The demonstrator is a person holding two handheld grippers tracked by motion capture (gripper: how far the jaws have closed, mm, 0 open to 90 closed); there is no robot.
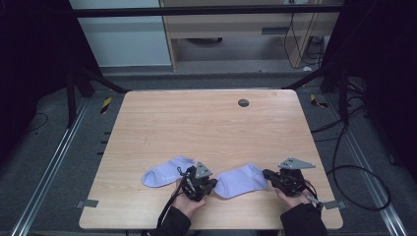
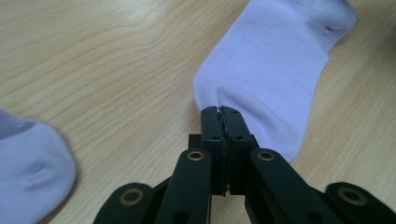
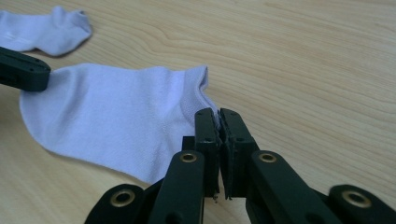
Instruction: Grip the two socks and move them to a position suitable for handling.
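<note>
Two pale lilac ankle socks lie near the front edge of the wooden table (image 1: 206,128). My left gripper (image 1: 212,186) is shut on the rounded left end of the right-hand sock (image 1: 241,181); in the left gripper view its jaws (image 2: 221,112) pinch the edge of that sock (image 2: 275,70). My right gripper (image 1: 267,174) is shut on the same sock's right end, and in the right gripper view it (image 3: 214,114) nips the fabric by the cuff of the sock (image 3: 116,116). The sock lies flat between both grippers. The other sock (image 1: 164,172) lies loose to the left.
A round grey grommet (image 1: 243,103) sits in the table's far half. The loose sock shows at the lower left of the left gripper view (image 2: 28,172) and at the top left of the right gripper view (image 3: 46,28). Cables and a metal frame surround the table.
</note>
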